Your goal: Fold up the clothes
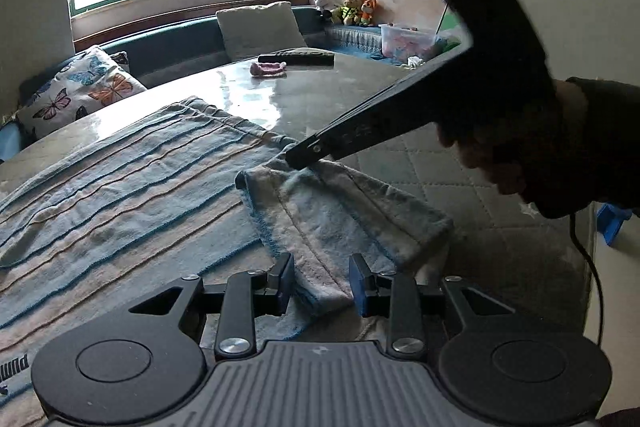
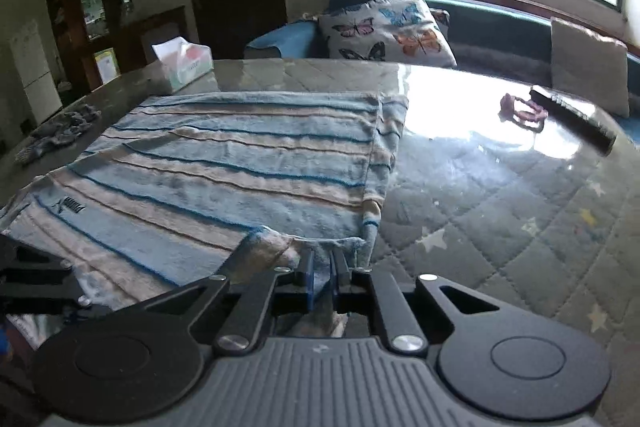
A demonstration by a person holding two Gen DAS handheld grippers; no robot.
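A blue and beige striped garment (image 1: 120, 187) lies flat on the glass-topped table (image 1: 320, 87). Its sleeve (image 1: 340, 211) is folded over onto the body. In the left wrist view my left gripper (image 1: 322, 283) stands open, with the sleeve's end lying between its fingers and the pads clear of it. My right gripper (image 1: 304, 157) comes in from the upper right, its tip at the sleeve's fold. In the right wrist view the right gripper (image 2: 322, 277) has its jaws close together with a bunched edge of the sleeve (image 2: 272, 243) pinched between them, at the near corner of the garment (image 2: 240, 155).
A black remote (image 1: 296, 59) and a small pink item (image 1: 268, 68) lie at the table's far side. A tissue box (image 2: 184, 61) and a crumpled grey cloth (image 2: 60, 131) sit at the left. A butterfly cushion (image 2: 388, 27) rests on the bench behind.
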